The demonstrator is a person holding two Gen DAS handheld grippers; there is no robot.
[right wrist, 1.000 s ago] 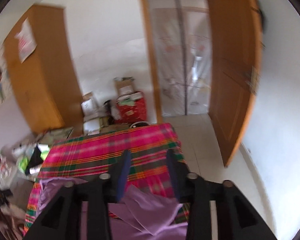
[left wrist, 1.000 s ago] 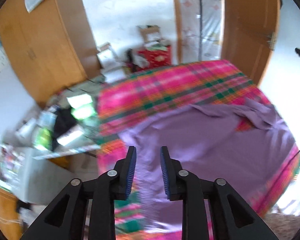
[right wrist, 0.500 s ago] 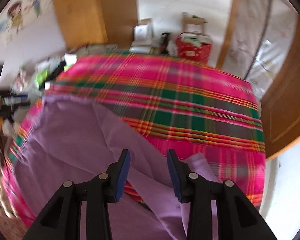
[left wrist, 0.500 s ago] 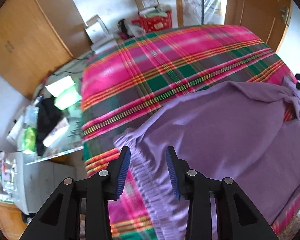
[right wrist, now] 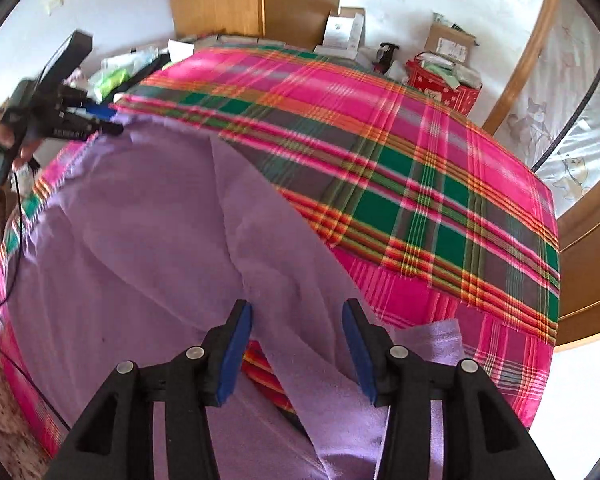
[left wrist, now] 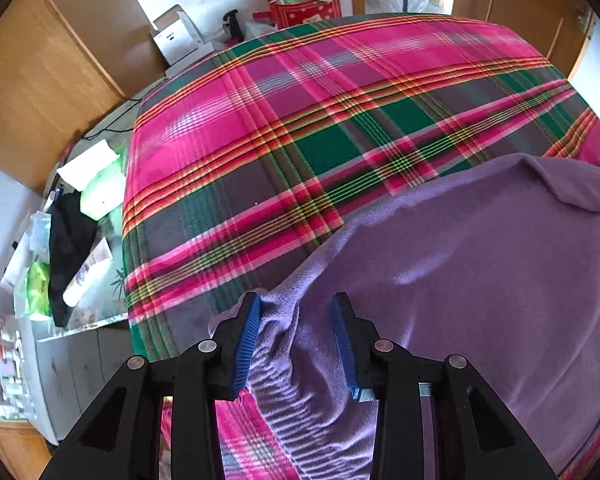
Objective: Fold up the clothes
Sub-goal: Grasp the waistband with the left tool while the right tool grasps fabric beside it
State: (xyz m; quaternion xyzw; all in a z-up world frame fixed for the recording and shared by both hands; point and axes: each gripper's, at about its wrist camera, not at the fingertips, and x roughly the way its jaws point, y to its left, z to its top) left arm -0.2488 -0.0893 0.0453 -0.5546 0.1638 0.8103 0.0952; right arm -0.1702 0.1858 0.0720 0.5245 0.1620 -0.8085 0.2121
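One purple garment (left wrist: 480, 280) lies spread on the plaid bed cover (left wrist: 300, 120), near the edge. Left gripper (left wrist: 298, 316) just widened, jaws apart over the garment's ribbed hem corner; left pad touching cloth, no clamp. Right gripper (right wrist: 298, 324) still widening, straddling a sleeve fold, not pinching; red box (right wrist: 444, 80) holds papers.

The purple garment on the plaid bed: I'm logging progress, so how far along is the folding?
Barely begun. Done: the purple garment lies spread on the plaid blanket. No fold shows, and a sleeve still sprawls loose. In hand: the left gripper straddles the ribbed hem and the right gripper straddles the sleeve, jaws just opened wider, neither pinching. Left: grasping and all the folds.
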